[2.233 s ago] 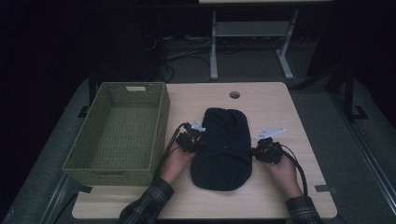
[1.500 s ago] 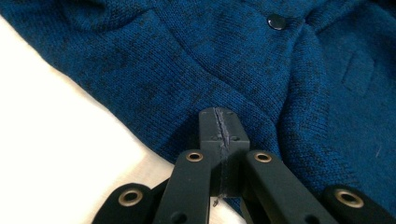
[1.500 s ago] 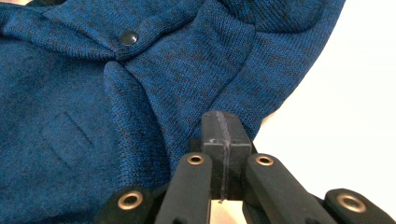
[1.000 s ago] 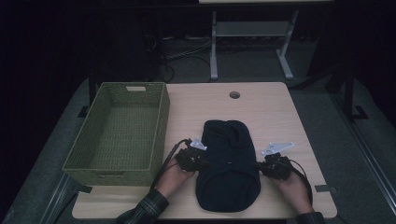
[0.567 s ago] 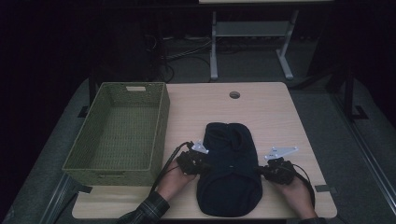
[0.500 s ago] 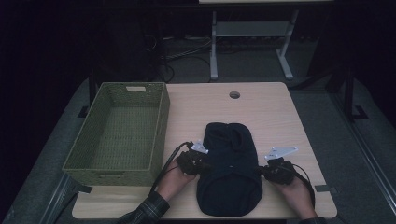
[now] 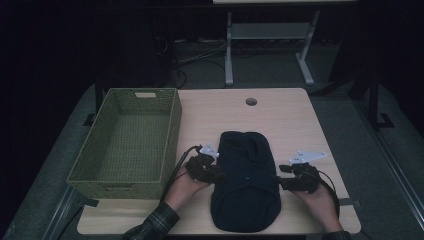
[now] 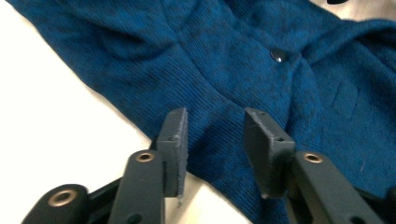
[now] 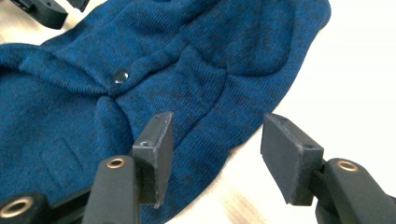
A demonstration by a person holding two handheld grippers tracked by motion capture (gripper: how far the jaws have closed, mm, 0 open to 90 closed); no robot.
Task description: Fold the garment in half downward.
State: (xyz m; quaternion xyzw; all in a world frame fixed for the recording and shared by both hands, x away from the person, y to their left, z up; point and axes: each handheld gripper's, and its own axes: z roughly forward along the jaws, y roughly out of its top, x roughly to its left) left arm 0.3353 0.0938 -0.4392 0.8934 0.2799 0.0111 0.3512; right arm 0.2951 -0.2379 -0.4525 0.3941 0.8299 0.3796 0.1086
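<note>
High view has the dark blue knit garment lying flat on the wooden surface, just right of the green woven basket and toward the near edge. Its long axis runs from the near edge toward the far side, narrower rounded end pointing away from the person, wider end closest to them.

Left claw sits at the garment's left edge, about halfway along. In the left gripper view its jaws are spread partway and have just been opening; the knit lies under and between them, but the pads aren't pinching it, there's clear fabric showing in the gap. Can't tell if the tips actually rest on the cloth.

Right claw is at the opposite edge, mirrored. In the right gripper view its jaws have also just been opening and stand a bit wider apart. One jaw is over the knit, the other over bare surface, so the garment's curved edge runs through the gap. Nothing gripped here either.

A small dark snap button shows on the knit past the right claw, where the folds meet
</note>
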